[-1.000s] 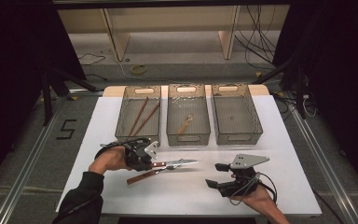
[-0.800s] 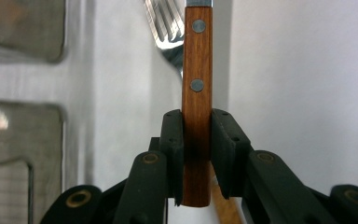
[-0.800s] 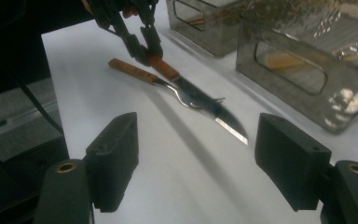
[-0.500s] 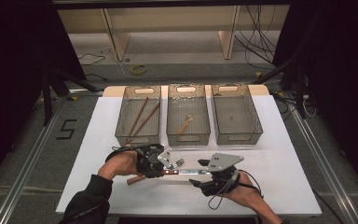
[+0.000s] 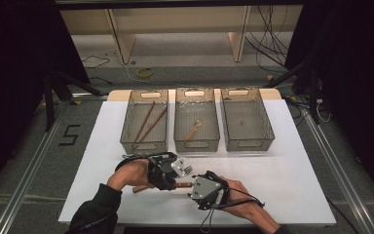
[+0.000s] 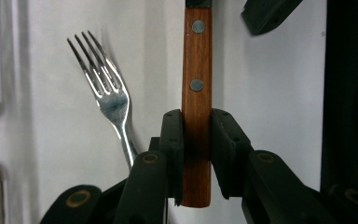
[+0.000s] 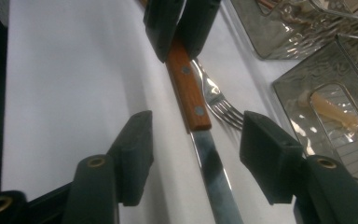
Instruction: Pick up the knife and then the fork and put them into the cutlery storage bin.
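On the white bench (image 5: 297, 185), just in front of the middle one of the three mesh bins (image 5: 196, 121), both hands have met over a wood-handled knife (image 6: 196, 93). Left bin holds chopsticks (image 5: 146, 122), the middle one a pale wooden utensil (image 5: 193, 129), the right one looks bare.

The left gripper (image 6: 196, 140) has its fingers (image 6: 173, 140) clamped tight on the knife's wooden handle, near the butt end, so the knife is held out level toward the other hand. A fork (image 6: 107, 98) lies just beside the handle and isn't gripped by anything.

The right gripper (image 7: 196, 154) has its fingers (image 7: 135, 154) still well apart on either side of the knife, right about where the handle ends and the blade starts. They've just been closing in, but the pads aren't touching it yet.

If this is a handover, I'd say: shift the right one onto the wood instead of the slick blade, get it centred, squeeze fully, and only then let the left fingers go. Watch the fork doesn't get dragged along.
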Available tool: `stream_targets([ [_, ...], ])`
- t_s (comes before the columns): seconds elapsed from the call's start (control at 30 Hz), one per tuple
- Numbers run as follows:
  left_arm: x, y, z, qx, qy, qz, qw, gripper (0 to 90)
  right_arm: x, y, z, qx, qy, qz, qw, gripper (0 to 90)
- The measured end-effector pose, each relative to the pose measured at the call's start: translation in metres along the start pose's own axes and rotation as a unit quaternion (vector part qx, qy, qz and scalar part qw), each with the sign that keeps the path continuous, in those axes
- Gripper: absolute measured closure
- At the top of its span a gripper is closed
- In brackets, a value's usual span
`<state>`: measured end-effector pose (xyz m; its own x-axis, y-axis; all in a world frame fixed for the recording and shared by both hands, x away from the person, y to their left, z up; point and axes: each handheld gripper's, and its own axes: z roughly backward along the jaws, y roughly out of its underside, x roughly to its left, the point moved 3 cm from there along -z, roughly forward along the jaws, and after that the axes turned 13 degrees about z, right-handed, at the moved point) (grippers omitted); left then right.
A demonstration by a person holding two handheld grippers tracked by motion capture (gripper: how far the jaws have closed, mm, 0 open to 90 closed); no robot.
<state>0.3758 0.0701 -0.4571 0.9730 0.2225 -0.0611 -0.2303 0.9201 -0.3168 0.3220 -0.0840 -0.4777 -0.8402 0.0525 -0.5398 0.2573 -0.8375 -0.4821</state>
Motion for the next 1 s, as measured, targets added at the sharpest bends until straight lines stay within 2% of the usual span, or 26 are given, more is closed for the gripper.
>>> stream_targets([
  [0.07, 0.0, -0.001, 0.0, -0.001, 0.004, 0.005, 1.0, 75.0, 0.002, 0.0, -0.002, 0.013, 0.004, 0.027, 0.9995, 48.7],
  [0.13, -0.001, -0.001, 0.0, 0.001, 0.006, 0.007, 1.0, 75.0, 0.004, -0.001, -0.003, 0.02, 0.006, 0.037, 0.9991, 51.5],
  [0.27, -0.002, -0.002, 0.0, 0.002, 0.013, 0.005, 0.9999, 75.0, 0.007, -0.003, -0.007, 0.024, 0.012, 0.048, 0.9985, 55.9],
  [0.37, -0.004, -0.005, -0.001, 0.004, 0.017, 0.01, 0.9998, 74.9, 0.007, -0.004, -0.009, 0.027, 0.013, 0.053, 0.9982, 59.2],
  [0.43, -0.006, -0.006, -0.001, 0.004, 0.025, 0.015, 0.9996, 74.9, 0.007, -0.004, -0.01, 0.028, 0.017, 0.065, 0.9974, 61.4],
  [0.5, -0.006, -0.007, -0.001, 0.002, 0.029, 0.013, 0.9995, 74.9, 0.009, -0.005, -0.011, 0.028, 0.018, 0.062, 0.9975, 63.5],
  [0.6, -0.006, -0.008, -0.002, 0.003, 0.031, 0.018, 0.9993, 74.9, 0.01, -0.005, -0.011, 0.03, 0.021, 0.07, 0.9968, 66.8],
  [1.0, -0.006, -0.009, -0.004, 0.006, 0.048, 0.023, 0.9986, 74.7, 0.013, -0.004, -0.013, 0.035, 0.016, 0.098, 0.9945, 75.0],
])
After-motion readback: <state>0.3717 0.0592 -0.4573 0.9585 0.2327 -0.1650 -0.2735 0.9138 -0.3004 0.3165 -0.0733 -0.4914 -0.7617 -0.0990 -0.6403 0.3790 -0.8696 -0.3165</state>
